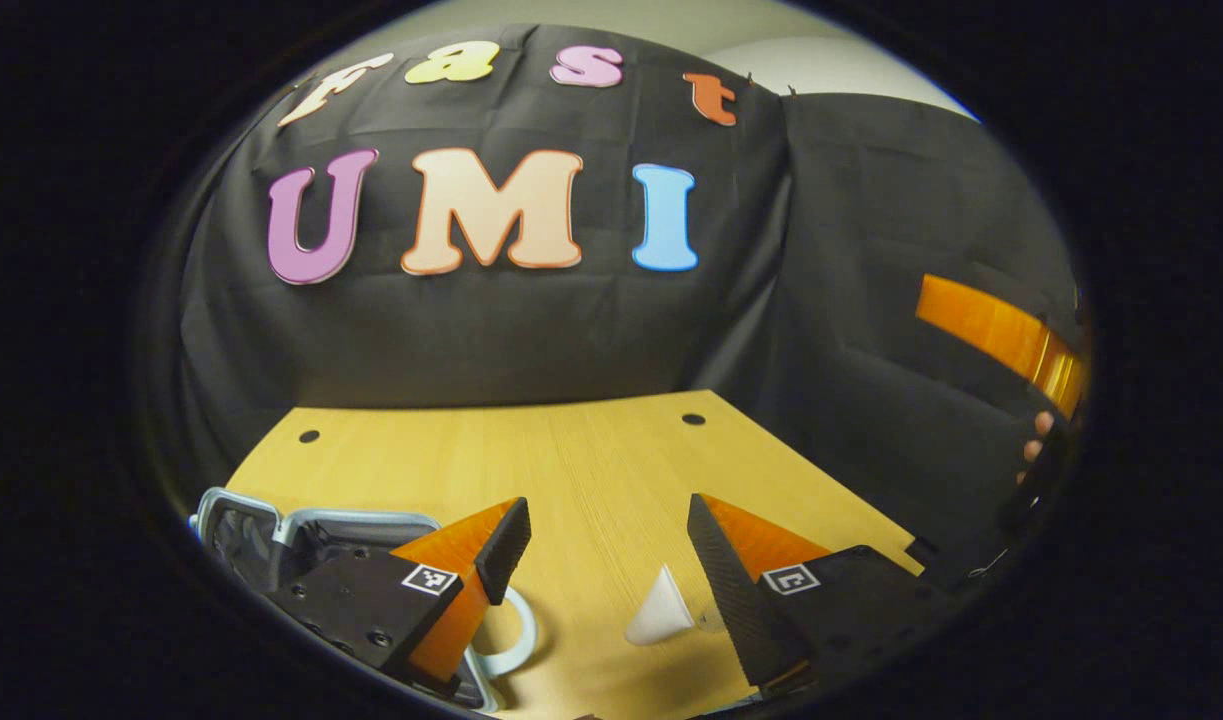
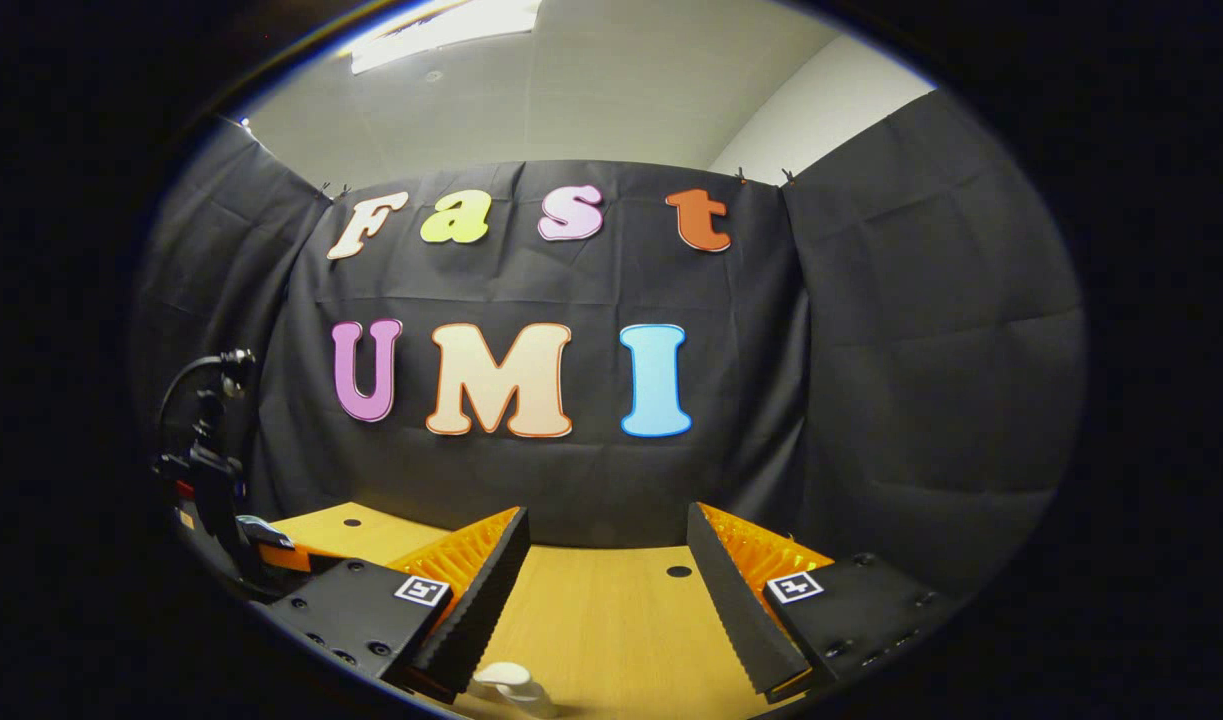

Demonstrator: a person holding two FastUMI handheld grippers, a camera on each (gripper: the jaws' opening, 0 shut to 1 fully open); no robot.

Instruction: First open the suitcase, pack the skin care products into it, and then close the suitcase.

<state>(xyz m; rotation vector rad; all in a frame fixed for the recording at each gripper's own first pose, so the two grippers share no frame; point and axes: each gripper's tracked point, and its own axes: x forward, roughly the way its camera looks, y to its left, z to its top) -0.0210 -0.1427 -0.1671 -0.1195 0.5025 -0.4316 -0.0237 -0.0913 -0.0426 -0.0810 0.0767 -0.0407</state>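
Left gripper [image 1: 608, 555]: fingers standing apart, gripping nothing, hovering over the table [image 1: 591, 450]. Suitcase [image 1: 271, 545] lying behind its left finger; white bottle [image 1: 663, 612] lying between the fingers, near the right one.

Right gripper [image 2: 608, 590]: fingers spread, holding nothing; a cap [image 2: 503, 678] showing below its left finger.

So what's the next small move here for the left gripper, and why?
Probably lower the left hand-held gripper toward the suitcase at lower left to open it. Its fingers stand apart, holding nothing, and a white product lies on the table, unpacked.
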